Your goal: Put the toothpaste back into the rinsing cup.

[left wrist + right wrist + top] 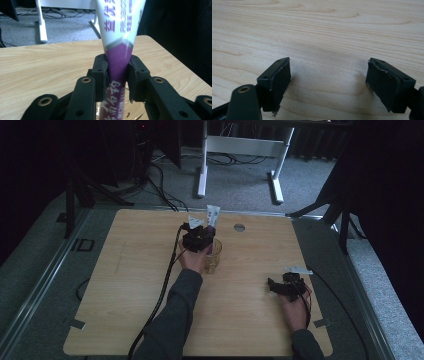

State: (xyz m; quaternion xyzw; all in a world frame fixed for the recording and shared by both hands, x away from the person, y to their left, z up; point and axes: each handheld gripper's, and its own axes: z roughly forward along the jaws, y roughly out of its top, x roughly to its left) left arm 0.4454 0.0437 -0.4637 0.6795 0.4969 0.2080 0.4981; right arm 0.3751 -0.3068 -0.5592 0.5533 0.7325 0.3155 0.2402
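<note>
Left gripper view: a purple-and-white toothpaste tube (117,65) stands upright between the left hand-held gripper's (117,75) pads — slight gaps either side — above a clear glass cup (214,255) on the tabletop (125,270). Right hand-held gripper (328,82) gapes wide, empty.

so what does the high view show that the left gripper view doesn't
High view adds: the right tongs, jaws open, low over the table's right side, and the person's forearms coming in from below. Left gripper view adds: the purple print on the tube, seen close between two black pads. Both share: the white and purple tube and the wooden table.
</note>
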